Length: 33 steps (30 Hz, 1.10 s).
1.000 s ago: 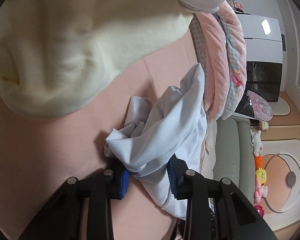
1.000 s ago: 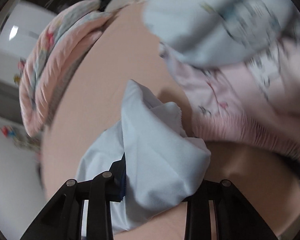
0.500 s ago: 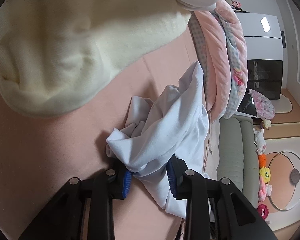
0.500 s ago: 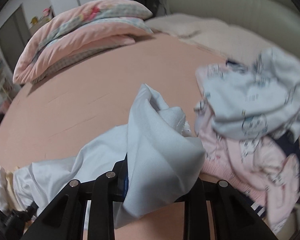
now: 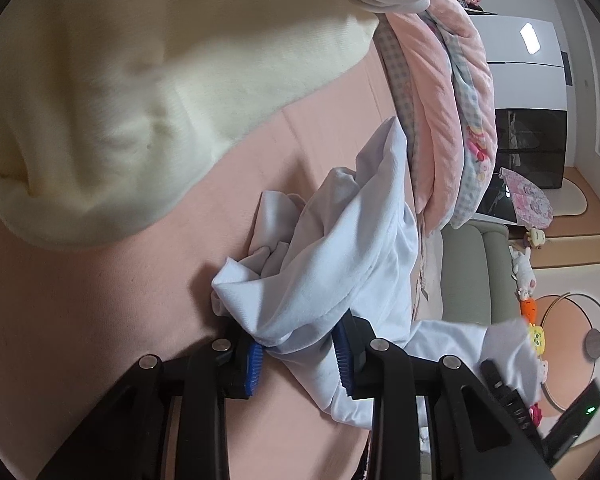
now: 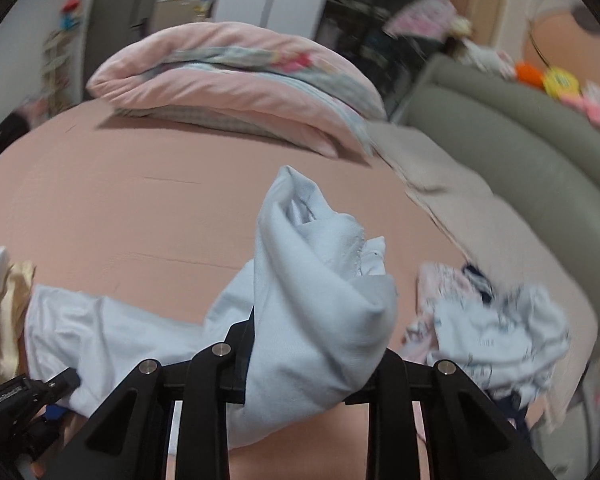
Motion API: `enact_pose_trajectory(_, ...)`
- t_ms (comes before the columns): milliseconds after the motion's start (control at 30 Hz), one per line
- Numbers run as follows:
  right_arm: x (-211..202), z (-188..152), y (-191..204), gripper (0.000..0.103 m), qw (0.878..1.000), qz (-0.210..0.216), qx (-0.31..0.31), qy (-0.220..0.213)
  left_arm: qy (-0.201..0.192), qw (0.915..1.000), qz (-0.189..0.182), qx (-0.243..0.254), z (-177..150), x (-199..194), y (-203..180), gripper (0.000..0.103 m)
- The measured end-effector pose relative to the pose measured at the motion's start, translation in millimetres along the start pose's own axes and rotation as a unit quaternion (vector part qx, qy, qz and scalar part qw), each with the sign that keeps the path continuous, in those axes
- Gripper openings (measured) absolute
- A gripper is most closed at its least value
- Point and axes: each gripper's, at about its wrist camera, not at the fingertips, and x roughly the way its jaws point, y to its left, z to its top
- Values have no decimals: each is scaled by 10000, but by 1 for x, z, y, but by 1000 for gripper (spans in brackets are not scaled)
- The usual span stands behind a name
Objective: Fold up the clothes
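Above the pink bed, we pinch one pale-blue garment in both grippers, left and right; it apparently stretches leftward from our right fingers.

A pale blue garment lies bunched on a salmon-pink bed sheet. The black left tool, w/ bright blue ribbed pads, frames the cloth. Beside the garment, a cream-yellow knit. Beyond it, a folded quilt in soft pink w/ grey-blue check panels & a floral print. Near the quilt, an olive-grey sofa w/ orange & yellow toys. Right of the garment, a pink & white printed clothes pile w/ navy trim. The right tool is black.
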Motion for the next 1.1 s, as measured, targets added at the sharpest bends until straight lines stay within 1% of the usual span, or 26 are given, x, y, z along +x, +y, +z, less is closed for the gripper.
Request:
enact_pose_trajectory(133, -10, 8, 31, 26, 9983, 59, -562, -142, 25, 10000, -3, -2, 0, -1, 1, 28)
enact_pose_trajectory(267, -20, 15, 63, 26, 9933, 117, -1115, -276, 43, 10000, -8, 12, 0, -1, 0, 28)
enact_pose_trajectory(400, -16, 15, 85, 26, 9888, 246, -1451, -242, 63, 10000, -24, 41, -1, -1, 0, 28)
enact_pose_trajectory(600, -4, 12, 111, 26, 9832, 673, -1694, 32, 140, 9998, -31, 147, 0, 0, -3, 28)
enact_pose_trajectory(700, 4, 9, 123, 26, 9791, 902, -1808, 236, 146, 9998, -62, 99, 1, 1, -3, 28)
enact_pose_trajectory(800, 12, 5, 135, 26, 9735, 1129, -1932, 463, 208, 9997, -23, 88, 2, 2, -6, 28)
enact_pose_trajectory(867, 17, 2, 143, 26, 9694, 1280, -2005, 612, 232, 9994, 74, 254, 2, 2, -11, 28)
enact_pose_trajectory(933, 23, 0, 146, 26, 9673, 1422, -1972, 726, 240, 9987, 187, 403, 1, 1, -17, 28)
enact_pose_trajectory(1100, 33, -4, 140, 29, 9602, 1968, -1657, 1084, 274, 9982, 297, 446, 1, 3, -20, 28)
